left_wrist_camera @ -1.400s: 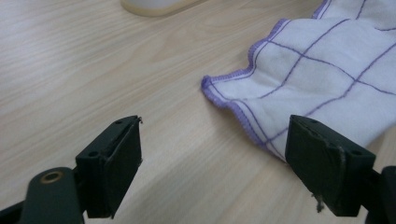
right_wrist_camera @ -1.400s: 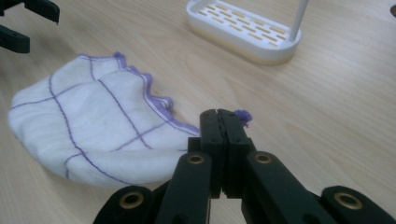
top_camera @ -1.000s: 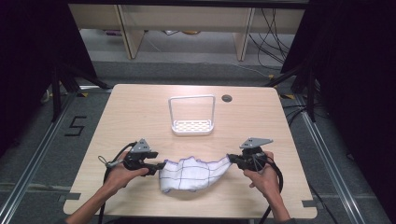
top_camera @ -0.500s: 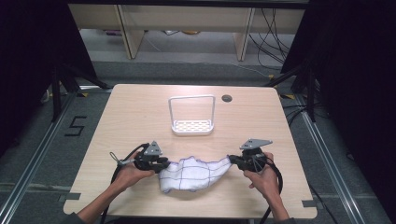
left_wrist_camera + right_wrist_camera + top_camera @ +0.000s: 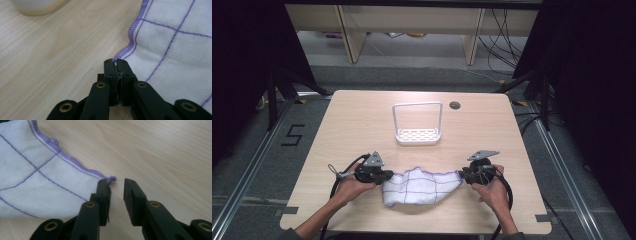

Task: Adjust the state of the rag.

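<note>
Left gripper view: left gripper [image 5: 116,65] clamped on cloth [image 5: 175,45] edge.

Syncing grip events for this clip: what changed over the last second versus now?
The left gripper has just been closing and is now shut on the edge of the white cloth with purple grid stitching. The right gripper has just been opening: its jaws stand apart at the cloth's corner, released. The cloth, the white wire rack and the light wooden table stayed put.

Left gripper [image 5: 115,65] clamped – right gripper [image 5: 116,185] apparently parted
</note>
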`<state>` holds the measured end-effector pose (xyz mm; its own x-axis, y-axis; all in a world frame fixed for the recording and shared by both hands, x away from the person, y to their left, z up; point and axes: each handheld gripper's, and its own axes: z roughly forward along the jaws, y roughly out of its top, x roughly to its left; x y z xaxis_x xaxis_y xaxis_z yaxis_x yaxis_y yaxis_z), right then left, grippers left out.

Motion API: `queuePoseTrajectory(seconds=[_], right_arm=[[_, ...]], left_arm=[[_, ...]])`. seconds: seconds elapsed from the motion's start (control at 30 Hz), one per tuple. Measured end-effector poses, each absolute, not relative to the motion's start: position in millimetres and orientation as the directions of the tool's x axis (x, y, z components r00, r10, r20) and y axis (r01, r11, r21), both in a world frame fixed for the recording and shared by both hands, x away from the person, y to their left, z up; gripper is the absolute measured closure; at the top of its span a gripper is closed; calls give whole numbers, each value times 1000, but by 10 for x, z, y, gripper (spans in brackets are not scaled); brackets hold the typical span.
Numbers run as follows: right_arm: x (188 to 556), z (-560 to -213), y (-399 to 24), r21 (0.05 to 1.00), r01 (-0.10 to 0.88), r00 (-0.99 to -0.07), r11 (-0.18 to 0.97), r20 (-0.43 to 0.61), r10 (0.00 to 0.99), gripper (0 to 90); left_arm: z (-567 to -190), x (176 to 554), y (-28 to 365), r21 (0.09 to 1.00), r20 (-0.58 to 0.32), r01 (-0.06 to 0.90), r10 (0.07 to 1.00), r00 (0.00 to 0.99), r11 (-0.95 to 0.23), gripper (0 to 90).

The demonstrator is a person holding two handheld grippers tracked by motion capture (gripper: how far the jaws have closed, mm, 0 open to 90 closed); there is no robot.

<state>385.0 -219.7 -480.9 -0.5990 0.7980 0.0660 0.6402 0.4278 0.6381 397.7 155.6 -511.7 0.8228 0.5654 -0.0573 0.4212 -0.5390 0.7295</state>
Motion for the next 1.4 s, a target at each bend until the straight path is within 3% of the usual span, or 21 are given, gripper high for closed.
queuePoseTrajectory(seconds=[0.2,0.33,0.4,0.47,0.53,0.83,1.0,1.4], right_arm=[[3929,-4832,-2096,636,669,-567,385,102,817,592],[3989,-4888,-1997,585,701,-566,408,109,817,587],[4015,-4943,-1981,564,704,-576,431,98,811,669],[4003,-4930,-1981,565,692,-595,450,93,798,838],[3972,-4879,-1976,606,640,-630,472,62,774,889],[3703,-4306,-1995,740,489,-686,463,-2,728,896],[3505,-3932,-2079,820,396,-696,414,-26,718,897],[3093,-3376,-2122,888,270,-723,373,-69,687,897]], left_arm=[[-5100,3974,1559,745,-54,409,564,824,-527,867],[-5087,3983,1572,739,-38,400,559,828,-542,867],[-5082,3981,1575,743,-38,399,562,826,-537,867],[-5071,3967,1569,760,-62,412,575,816,-502,868],[-5036,3970,1598,759,-50,401,568,821,-513,869],[-4711,3838,1727,836,-50,352,579,814,-422,873],[-4326,3658,1886,877,-29,295,570,821,-380,873],[-3782,3332,2049,920,-37,231,515,856,-317,873]])
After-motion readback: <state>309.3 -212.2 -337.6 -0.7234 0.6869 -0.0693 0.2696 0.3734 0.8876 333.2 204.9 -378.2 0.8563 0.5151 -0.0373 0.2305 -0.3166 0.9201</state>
